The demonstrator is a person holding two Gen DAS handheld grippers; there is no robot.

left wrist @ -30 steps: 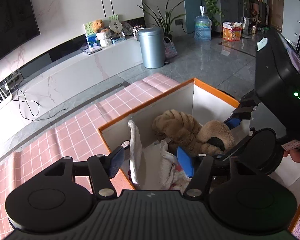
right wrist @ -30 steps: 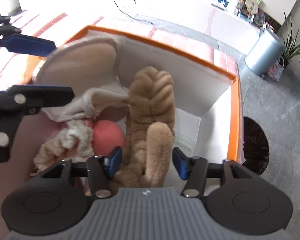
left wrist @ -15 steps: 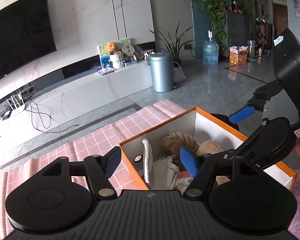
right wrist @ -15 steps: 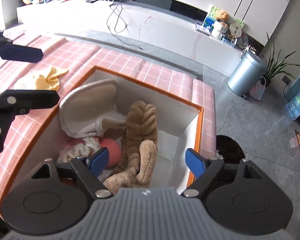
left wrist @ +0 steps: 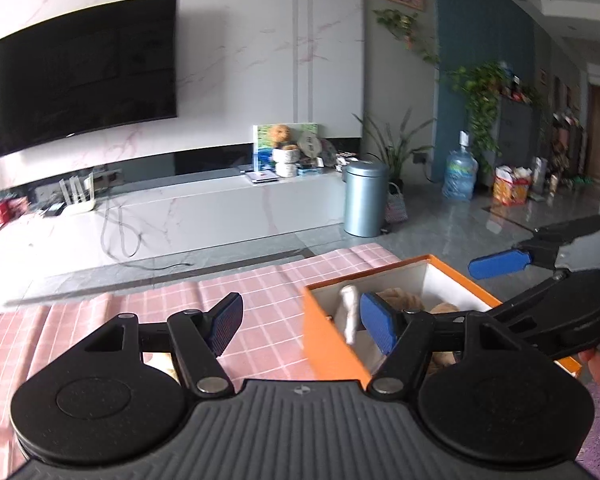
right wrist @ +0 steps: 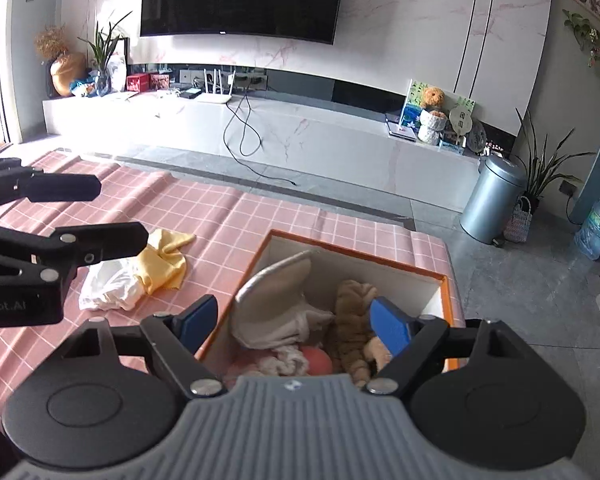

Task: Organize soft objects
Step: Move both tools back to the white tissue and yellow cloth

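Both grippers, jaws wide, have lifted above the box (right wrist: 444, 280), apparently empty.

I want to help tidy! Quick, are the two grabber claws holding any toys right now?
Left gripper: open, holding nothing.
Right gripper: open, holding nothing; the plush toy lies in the orange box.

box (right wrist: 443, 300): orange rim, white inside | tablecloth (right wrist: 228, 216): pink, white grid | cloth (right wrist: 162, 262): yellow | fingers (right wrist: 390, 326): blue pads
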